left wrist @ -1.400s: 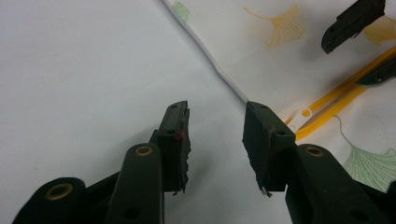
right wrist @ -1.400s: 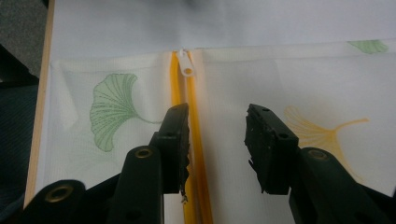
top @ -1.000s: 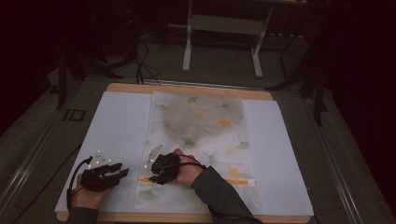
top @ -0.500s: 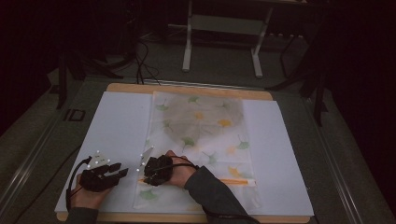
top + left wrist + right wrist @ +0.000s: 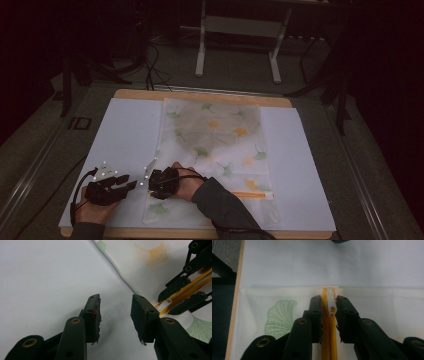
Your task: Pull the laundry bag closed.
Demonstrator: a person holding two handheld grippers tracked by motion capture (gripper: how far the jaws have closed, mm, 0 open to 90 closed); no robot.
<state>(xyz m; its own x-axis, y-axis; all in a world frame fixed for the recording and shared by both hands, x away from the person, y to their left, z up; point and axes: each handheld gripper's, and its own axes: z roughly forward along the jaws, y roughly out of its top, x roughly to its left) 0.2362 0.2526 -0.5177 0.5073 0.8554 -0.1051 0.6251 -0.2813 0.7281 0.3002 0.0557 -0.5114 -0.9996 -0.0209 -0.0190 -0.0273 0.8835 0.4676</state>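
A see-through bag [image 5: 215,135] printed with green and orange ginkgo leaves lies flat on a white sheet [image 5: 125,135]. An orange zip [image 5: 252,195] runs along its near end. My right gripper [image 5: 150,186] [image 5: 329,306] is shut on the zip's white slider [image 5: 331,302], close to the bag's left edge. My left gripper [image 5: 132,184] [image 5: 116,307] stands open over the bare sheet just left of that edge, with nothing between its jaws. In the left gripper view the right gripper [image 5: 185,293] and the slider [image 5: 165,305] lie just beyond the bag's edge.
The sheet lies on a wooden tabletop [image 5: 200,95] whose near-left edge runs beside the bag [image 5: 239,290]. Behind the table stand a light metal frame [image 5: 240,30] and loose cables [image 5: 155,60] on a dark floor. Bare sheet stretches on both sides of the bag.
My right gripper has slid leftward along the zip toward the bag's left edge, closing in on the left gripper. The left gripper has stayed almost still.
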